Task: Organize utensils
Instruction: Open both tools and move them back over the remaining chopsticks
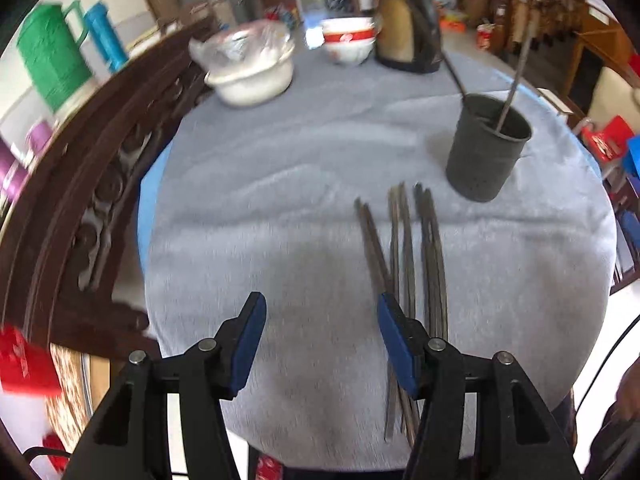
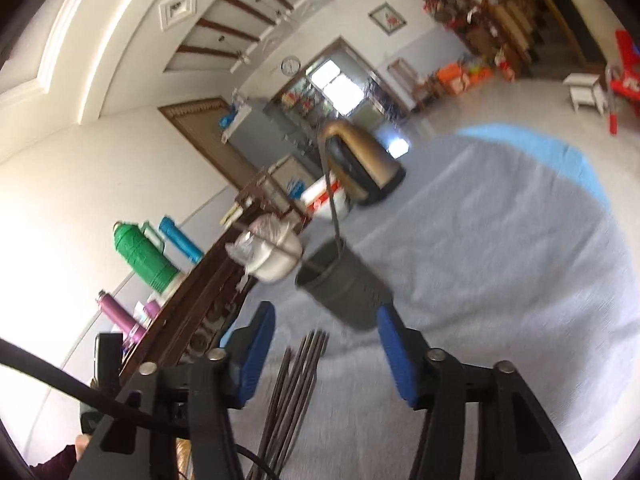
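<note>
Blue-padded fingers of my left hand-held gripper (image 1: 320, 344) are standing partly apart with nothing between them, hovering over the grey cloth covering the round table (image 1: 280, 184). Just beside its right finger, and partly passing under it, the dark thin chopsticks (image 1: 404, 256) are lying in loose pairs, their far tips pointing toward the dark grey cylindrical metal holder (image 1: 486, 148), which is standing upright beyond them and already carrying a couple of long slim utensils.

My right hand-held gripper (image 2: 326, 348) is also gaping at a middling width and gripping nothing; the same chopsticks (image 2: 294, 384) are running forward in the gap, closer to its left finger, with no pad pressing on them. The holder (image 2: 344, 284) is sitting just ahead of its fingertips.

I am judging these sticks to be light, stiff and smooth, so they are likely to roll or slide on the cloth and slip from a loose pinch. Taking hold across a pair near the middle, with the pads squeezing the long sides, should be keeping them balanced and parallel for tipping into the holder. Farther ahead, a gold-coloured kettle (image 1: 408, 28) and white bowls (image 1: 256, 72) are standing well apart from the work.
</note>
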The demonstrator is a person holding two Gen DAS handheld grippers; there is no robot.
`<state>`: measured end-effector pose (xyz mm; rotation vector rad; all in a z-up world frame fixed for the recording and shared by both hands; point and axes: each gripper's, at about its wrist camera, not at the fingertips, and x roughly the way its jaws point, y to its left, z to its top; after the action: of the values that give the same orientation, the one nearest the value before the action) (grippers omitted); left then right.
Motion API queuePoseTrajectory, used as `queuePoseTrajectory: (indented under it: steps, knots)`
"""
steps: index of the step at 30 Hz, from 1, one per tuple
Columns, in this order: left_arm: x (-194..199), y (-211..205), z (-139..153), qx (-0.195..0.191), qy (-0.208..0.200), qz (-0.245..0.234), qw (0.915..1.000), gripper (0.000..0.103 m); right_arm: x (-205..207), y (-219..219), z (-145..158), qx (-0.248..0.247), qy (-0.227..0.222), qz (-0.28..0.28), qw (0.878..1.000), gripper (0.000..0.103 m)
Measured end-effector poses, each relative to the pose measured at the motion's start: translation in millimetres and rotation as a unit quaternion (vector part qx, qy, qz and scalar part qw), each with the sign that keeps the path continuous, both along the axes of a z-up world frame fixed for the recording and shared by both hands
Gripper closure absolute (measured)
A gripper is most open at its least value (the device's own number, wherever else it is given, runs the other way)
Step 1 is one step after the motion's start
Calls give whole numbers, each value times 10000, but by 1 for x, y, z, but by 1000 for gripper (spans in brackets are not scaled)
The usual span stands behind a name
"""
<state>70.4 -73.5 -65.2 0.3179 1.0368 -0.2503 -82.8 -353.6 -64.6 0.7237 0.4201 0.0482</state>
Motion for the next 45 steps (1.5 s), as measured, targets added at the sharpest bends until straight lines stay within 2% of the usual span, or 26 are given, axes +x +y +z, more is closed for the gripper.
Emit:
queuePoseTrajectory:
  steps: [3,11,16,22,28,33,37,41,45]
  knots:
    - [-4,-2,-1,160,27,230,9996,44,12,7,-14,86,147,331,9993,58]
    - [-25,-6,-13,617,185,662,9957,44,43,20,-39,193,291,1260,9914,60]
    - [-40,-3,-15,835,305,864,9923,44,50,23,-54,417,373,1505,9870,60]
    - [-44,-3,-10,868,228,762,9930,44,49,22,-58,402,422,1403,9884,60]
    - [-25,-11,-9,564,242,368,9974,44,29,15,-45,137,559,839,9948,61]
    - [-5,-21,-6,94,175,-83,9998,44,7,14,-28,-283,812,294,9959,61]
    - [14,-14,-4,-370,119,-282,9988,44,0,19,-16,-559,1064,-79,9927,61]
    - [33,12,-6,-802,7,-243,9965,44,19,39,-6,-901,1477,-179,9847,61]
    - [43,49,-18,-1190,110,-3,9928,44,61,71,-7,-1147,1968,109,9737,64]
